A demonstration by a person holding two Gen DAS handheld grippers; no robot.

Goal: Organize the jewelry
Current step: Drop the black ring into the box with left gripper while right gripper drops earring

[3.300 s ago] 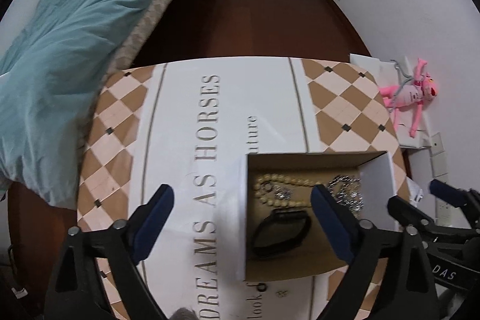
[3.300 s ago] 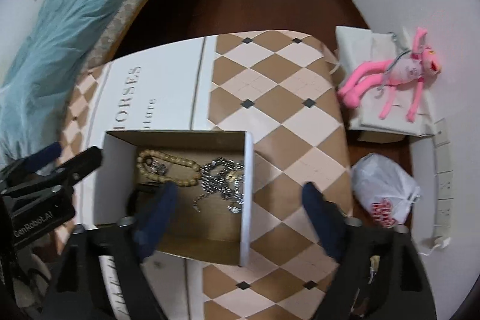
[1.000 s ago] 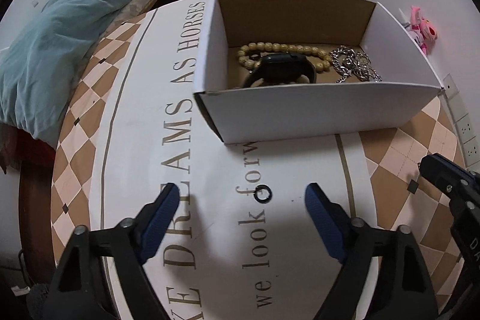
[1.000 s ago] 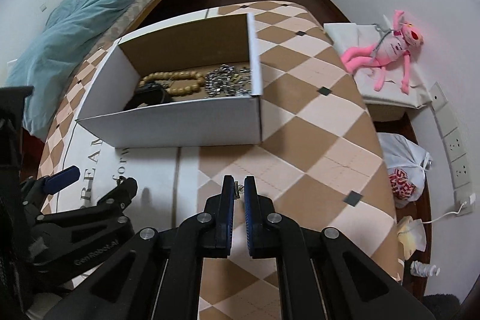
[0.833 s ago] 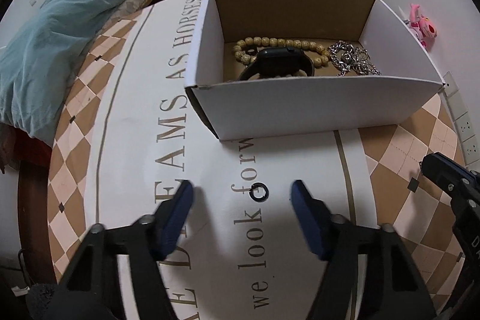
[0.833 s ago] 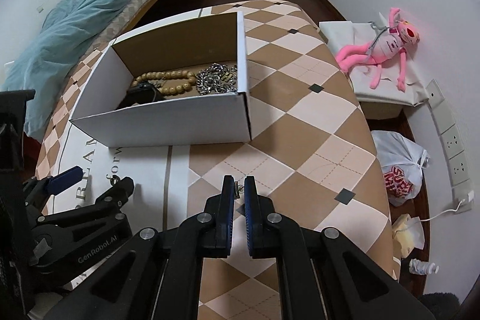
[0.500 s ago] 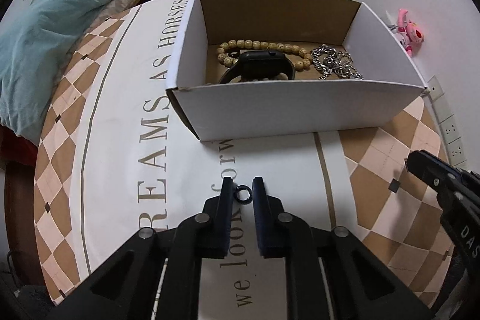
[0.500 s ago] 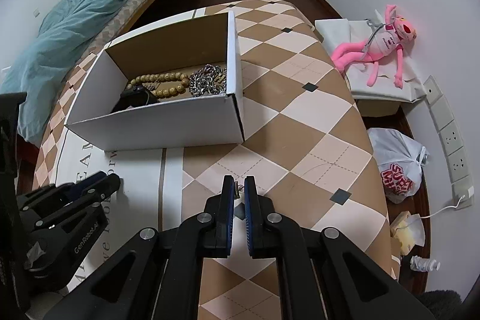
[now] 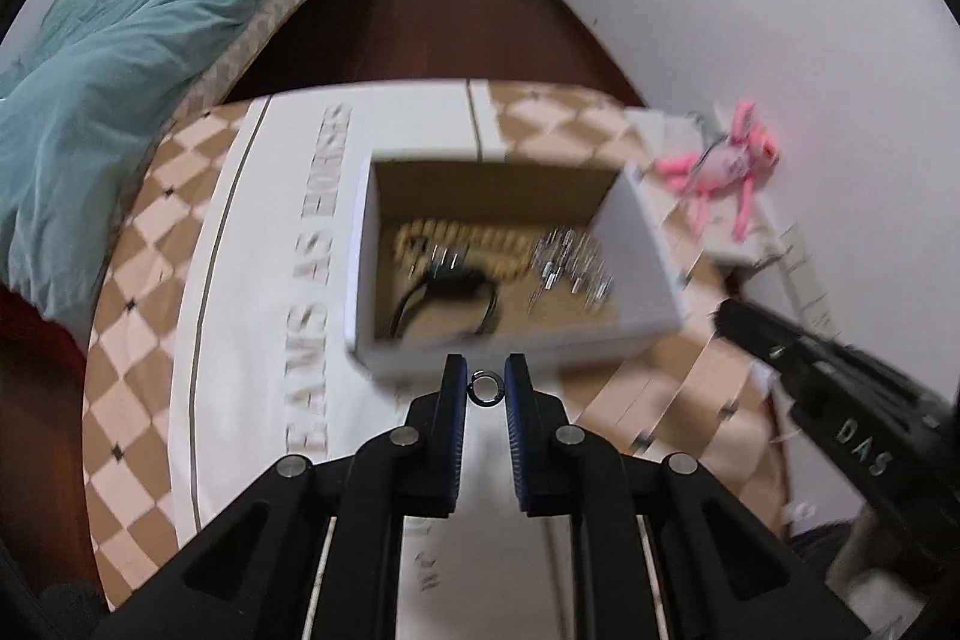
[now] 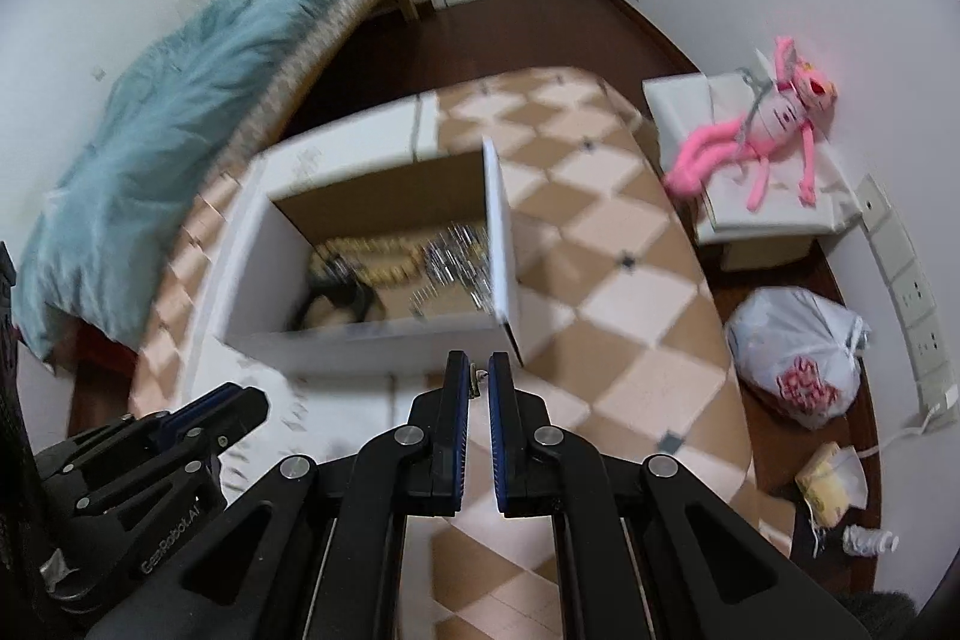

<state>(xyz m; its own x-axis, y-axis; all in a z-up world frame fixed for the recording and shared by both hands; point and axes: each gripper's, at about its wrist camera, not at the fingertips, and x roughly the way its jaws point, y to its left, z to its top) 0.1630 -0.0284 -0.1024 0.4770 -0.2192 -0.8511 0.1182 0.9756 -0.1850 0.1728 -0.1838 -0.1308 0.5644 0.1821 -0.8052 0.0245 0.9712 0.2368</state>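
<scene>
My left gripper (image 9: 485,387) is shut on a small dark ring (image 9: 485,388), held in the air just before the near wall of the white cardboard box (image 9: 516,349). Inside the box lie a beige bead strand (image 9: 456,244), a silver chain (image 9: 570,262) and a black watch (image 9: 447,289). My right gripper (image 10: 476,377) is shut on a small metal jewelry piece (image 10: 476,381), too small to identify, near the box's (image 10: 366,340) near right corner. The view is motion-blurred.
The box stands on a table with a checkered and lettered cloth (image 10: 606,292). A bed with a teal blanket (image 9: 114,58) is at the left. A pink plush toy (image 10: 762,124) on a white stool and a plastic bag (image 10: 798,364) are at the right.
My left gripper has closed on the ring and lifted it off the cloth toward the box. My right gripper stays shut on its piece and has risen too.
</scene>
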